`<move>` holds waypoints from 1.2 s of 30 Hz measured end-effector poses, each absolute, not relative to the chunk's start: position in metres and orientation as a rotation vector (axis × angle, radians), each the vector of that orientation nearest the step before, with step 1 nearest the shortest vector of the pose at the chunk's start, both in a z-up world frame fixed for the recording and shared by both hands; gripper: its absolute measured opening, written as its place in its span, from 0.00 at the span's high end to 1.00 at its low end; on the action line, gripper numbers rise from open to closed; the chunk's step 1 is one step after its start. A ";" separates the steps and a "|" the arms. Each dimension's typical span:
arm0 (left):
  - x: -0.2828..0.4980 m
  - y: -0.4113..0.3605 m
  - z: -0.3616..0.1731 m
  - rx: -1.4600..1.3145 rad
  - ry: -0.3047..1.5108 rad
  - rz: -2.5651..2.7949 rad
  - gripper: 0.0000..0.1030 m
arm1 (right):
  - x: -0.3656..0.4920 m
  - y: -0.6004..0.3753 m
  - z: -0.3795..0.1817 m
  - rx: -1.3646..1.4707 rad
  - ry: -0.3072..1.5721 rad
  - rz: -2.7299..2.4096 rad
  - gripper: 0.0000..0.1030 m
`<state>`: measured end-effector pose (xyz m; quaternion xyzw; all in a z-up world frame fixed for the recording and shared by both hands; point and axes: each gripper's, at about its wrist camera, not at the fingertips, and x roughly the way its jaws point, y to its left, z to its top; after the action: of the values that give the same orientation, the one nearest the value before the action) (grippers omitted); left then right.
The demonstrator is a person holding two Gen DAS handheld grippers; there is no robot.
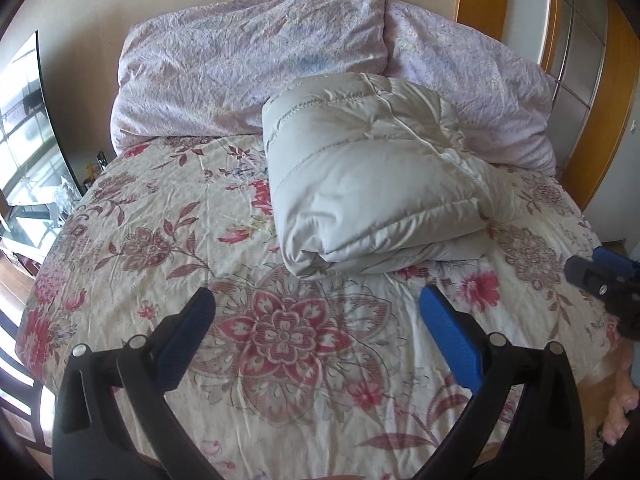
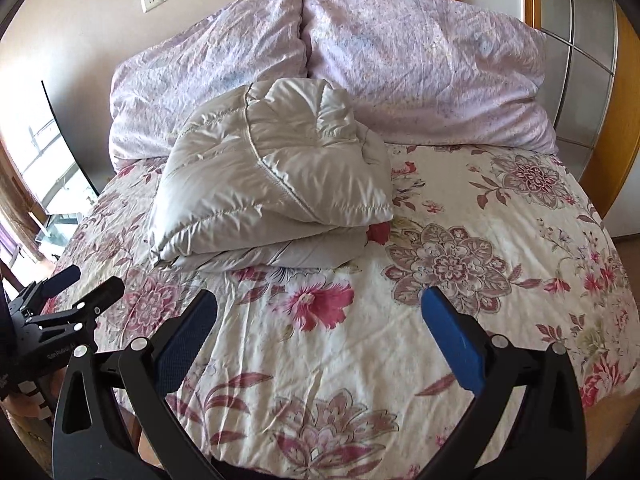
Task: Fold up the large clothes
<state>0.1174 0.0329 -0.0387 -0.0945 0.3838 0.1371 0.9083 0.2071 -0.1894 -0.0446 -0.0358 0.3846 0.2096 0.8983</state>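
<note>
At twelve o'clock ahead, the folded cream quilted down jacket (image 1: pixel 372 176) rests compact against lilac pillows (image 1: pixel 248 64), apparently finished; left gripper (image 1: pixel 316 320) and right gripper (image 2: pixel 320 316) both gape empty above the floral bedspread (image 1: pixel 168 248).

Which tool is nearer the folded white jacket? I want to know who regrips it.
Neither clearly: both hover open, apart from the folded white jacket. The left tool is before its near-left corner; the right tool is off its near-right corner.
</note>
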 end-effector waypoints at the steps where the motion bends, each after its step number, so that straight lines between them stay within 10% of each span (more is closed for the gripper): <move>1: 0.116 0.032 -0.036 -0.200 0.794 0.278 0.02 | 0.205 -0.189 -0.044 -0.078 0.801 0.434 0.01; 36: 0.095 0.011 -0.007 -0.189 0.794 0.238 0.02 | 0.179 -0.190 -0.029 -0.071 0.833 0.450 0.01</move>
<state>0.0952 0.0109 -0.0071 -0.0917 0.3853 0.1153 0.9110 0.1795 -0.1899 -0.0290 -0.0343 0.4010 0.2168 0.8894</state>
